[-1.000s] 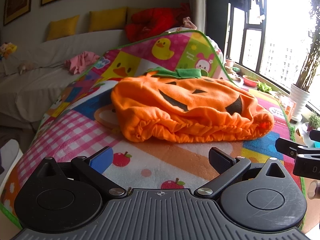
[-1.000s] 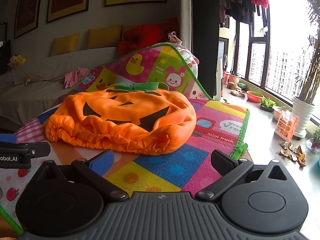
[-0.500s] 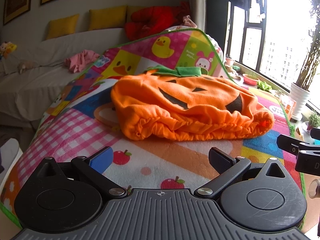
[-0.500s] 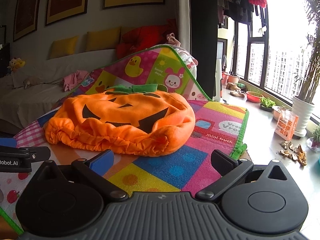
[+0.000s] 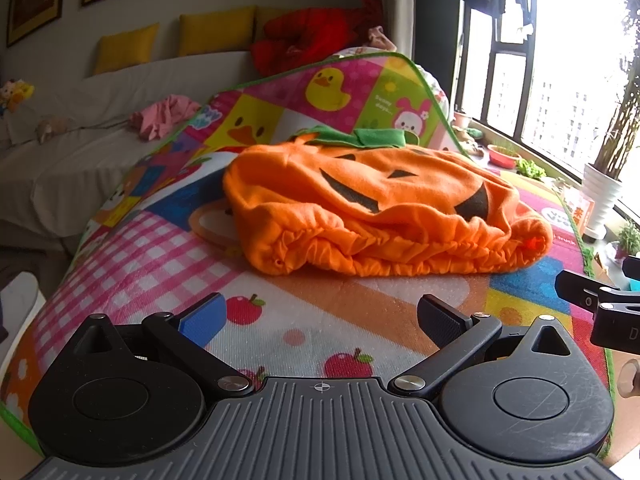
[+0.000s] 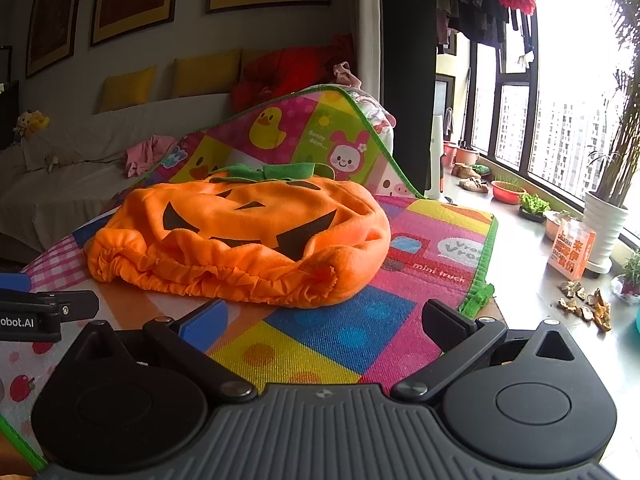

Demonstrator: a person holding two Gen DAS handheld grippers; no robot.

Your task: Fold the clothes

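Note:
An orange pumpkin-face garment (image 5: 380, 208) with a green collar lies flat on a colourful play mat (image 5: 168, 256). It also shows in the right wrist view (image 6: 248, 240). My left gripper (image 5: 320, 320) is open and empty, a short way in front of the garment's gathered hem. My right gripper (image 6: 326, 320) is open and empty, in front of the hem's right end. Each gripper shows at the edge of the other's view.
The mat (image 6: 360, 340) rises at the back over a heap. A white sofa (image 5: 80, 128) with yellow cushions, a pink cloth and red clothes stands behind. To the right are a floor with a plant pot (image 6: 604, 224), an orange box (image 6: 572, 254) and windows.
Both grippers have crept slightly towards the garment. The garment has not moved.

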